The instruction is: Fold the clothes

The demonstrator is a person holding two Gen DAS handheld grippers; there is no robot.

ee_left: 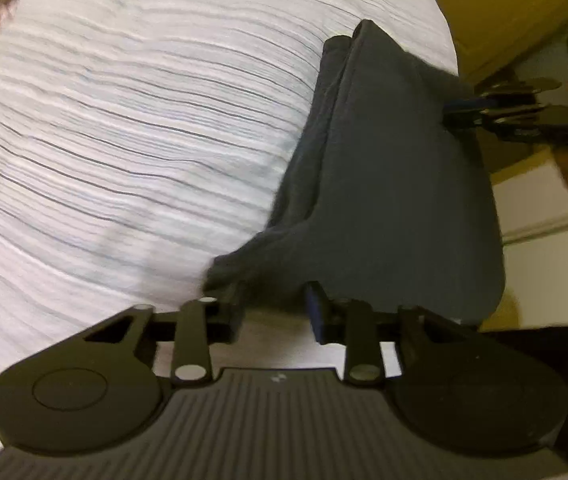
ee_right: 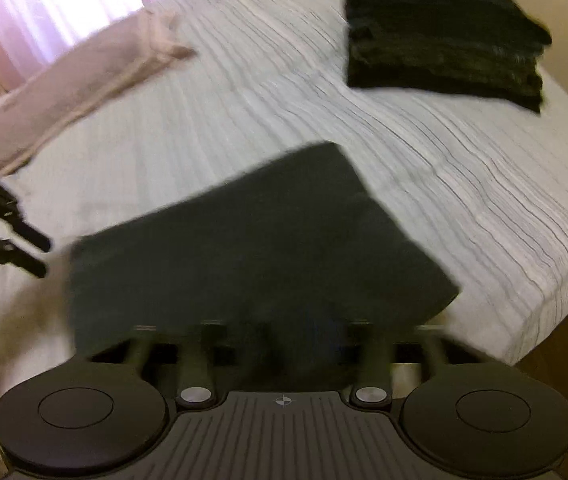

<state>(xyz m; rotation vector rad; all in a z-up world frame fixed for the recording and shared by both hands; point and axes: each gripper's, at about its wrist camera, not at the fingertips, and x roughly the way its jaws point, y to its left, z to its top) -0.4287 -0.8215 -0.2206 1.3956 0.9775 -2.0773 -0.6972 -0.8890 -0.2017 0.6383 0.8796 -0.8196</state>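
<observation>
Left wrist view: a dark grey garment (ee_left: 383, 184) is seen lying in a folded slab near the edge of the bed (ee_left: 124, 120), on a white ribbed bedspread. The left gripper (ee_left: 274, 304) sits at the garment's near hem with its jaws narrowly parted; cloth lies between the fingers, but whether the pads press on it cannot be told. In the right wrist view the same garment (ee_right: 252, 240) is shown as a rough rectangle, and the right gripper (ee_right: 284, 344) is blurred at its near edge; its jaws look apart, yet whether the fabric is pinched cannot be told.

The garment is judged to be light, soft and limp, likely a knit that will sag and drape when lifted and slide easily over the bedspread. A hold is best taken at two corners of one hem, so that the layers are caught together and the fold line stays straight; a grip on one layer alone would probably let the fold fall open.

A pile of dark folded cloth (ee_right: 447, 36) rests farther up the bed, well apart, and a pale pink cloth (ee_right: 84, 92) lies toward the far side. Neither is in the way. The bed's edge is close, so a slip over it is a risk.
</observation>
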